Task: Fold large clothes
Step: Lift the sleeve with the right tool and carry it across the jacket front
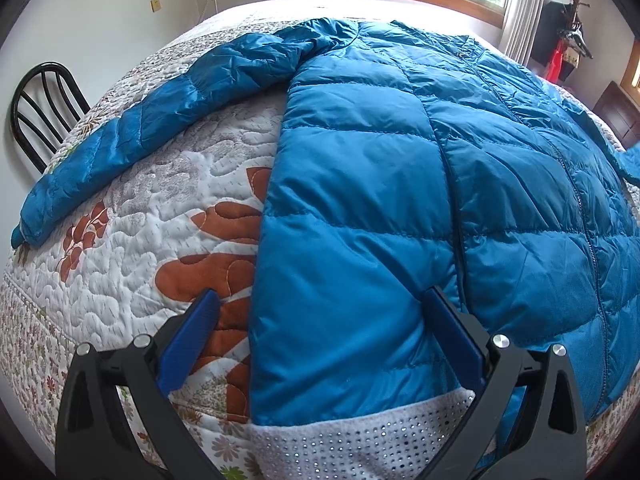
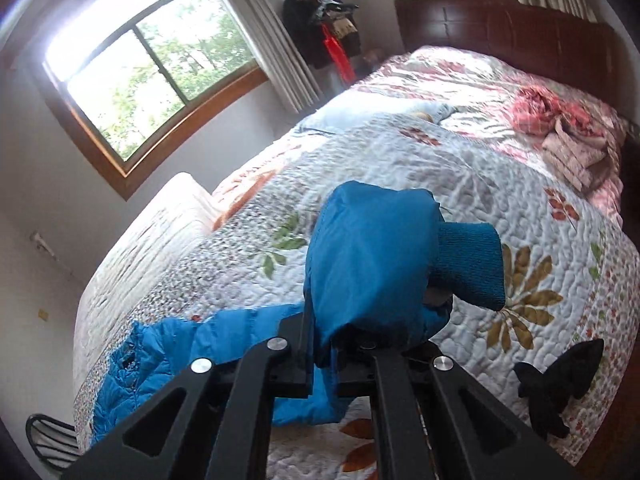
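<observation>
A large blue puffer jacket [image 1: 400, 160] lies spread flat on the floral quilt [image 1: 140, 220], one sleeve [image 1: 160, 108] stretched out to the left. My left gripper [image 1: 320, 304] is open just above the jacket's near hem corner. One of its blue fingers [image 1: 200, 320] is over the quilt, the other on the jacket, and neither presses the fabric. My right gripper [image 2: 324, 356] is shut on the other sleeve [image 2: 368, 260], lifted above the bed. That sleeve drapes over and hides the fingertips, its knitted cuff [image 2: 468, 264] sticking out to the right. The jacket body [image 2: 172, 352] lies below.
A black metal chair [image 1: 40, 108] stands at the bed's left side. A coat rack [image 2: 320, 20] is in the corner by the window. A pile of pink clothes [image 2: 560, 128] lies near the dark headboard [image 2: 500, 28]. A black object [image 2: 560, 384] rests on the quilt's right edge.
</observation>
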Action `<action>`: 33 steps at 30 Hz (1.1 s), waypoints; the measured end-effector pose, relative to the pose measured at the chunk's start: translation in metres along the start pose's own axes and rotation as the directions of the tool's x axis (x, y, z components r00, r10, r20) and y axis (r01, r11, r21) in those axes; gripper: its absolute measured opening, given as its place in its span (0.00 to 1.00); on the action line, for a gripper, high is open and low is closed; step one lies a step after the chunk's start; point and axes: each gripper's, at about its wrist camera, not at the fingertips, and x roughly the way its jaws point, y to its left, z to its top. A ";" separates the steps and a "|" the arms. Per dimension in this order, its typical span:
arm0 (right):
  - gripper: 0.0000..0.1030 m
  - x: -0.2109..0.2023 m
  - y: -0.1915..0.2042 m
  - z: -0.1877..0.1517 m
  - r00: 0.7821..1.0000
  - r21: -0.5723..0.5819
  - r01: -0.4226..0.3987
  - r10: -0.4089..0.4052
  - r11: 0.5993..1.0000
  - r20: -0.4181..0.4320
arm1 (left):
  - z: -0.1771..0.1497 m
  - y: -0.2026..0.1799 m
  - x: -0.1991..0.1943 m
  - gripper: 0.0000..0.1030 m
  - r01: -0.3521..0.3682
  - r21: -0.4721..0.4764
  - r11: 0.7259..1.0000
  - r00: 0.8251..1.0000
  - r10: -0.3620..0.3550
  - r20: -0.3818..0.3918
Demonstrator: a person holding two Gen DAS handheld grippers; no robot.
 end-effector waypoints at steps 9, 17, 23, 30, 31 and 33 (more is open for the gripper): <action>0.05 0.019 0.160 -0.046 0.989 -0.282 -0.145 0.138 0.948 -0.045 | 0.000 0.001 0.001 0.98 0.007 0.003 1.000 1.000 -0.007 0.008; 0.05 0.053 0.276 -0.115 0.979 -0.474 -0.204 0.169 0.857 -0.115 | 0.000 0.002 0.001 0.98 0.017 0.007 1.000 1.000 -0.017 0.014; 0.05 0.081 0.331 -0.174 0.973 -0.564 -0.227 0.158 0.794 -0.169 | 0.000 0.003 0.001 0.98 0.026 0.010 1.000 1.000 -0.026 0.016; 0.05 0.102 0.378 -0.233 0.957 -0.624 -0.279 0.163 0.730 -0.239 | -0.001 0.003 0.001 0.98 0.032 0.008 0.999 0.999 -0.032 0.018; 0.05 0.103 0.382 -0.238 0.954 -0.627 -0.289 0.166 0.724 -0.248 | -0.001 0.003 0.001 0.98 0.032 0.008 0.999 0.999 -0.032 0.018; 0.05 0.106 0.392 -0.249 0.953 -0.642 -0.295 0.164 0.708 -0.256 | -0.001 0.003 0.001 0.98 0.031 0.008 0.999 0.999 -0.032 0.019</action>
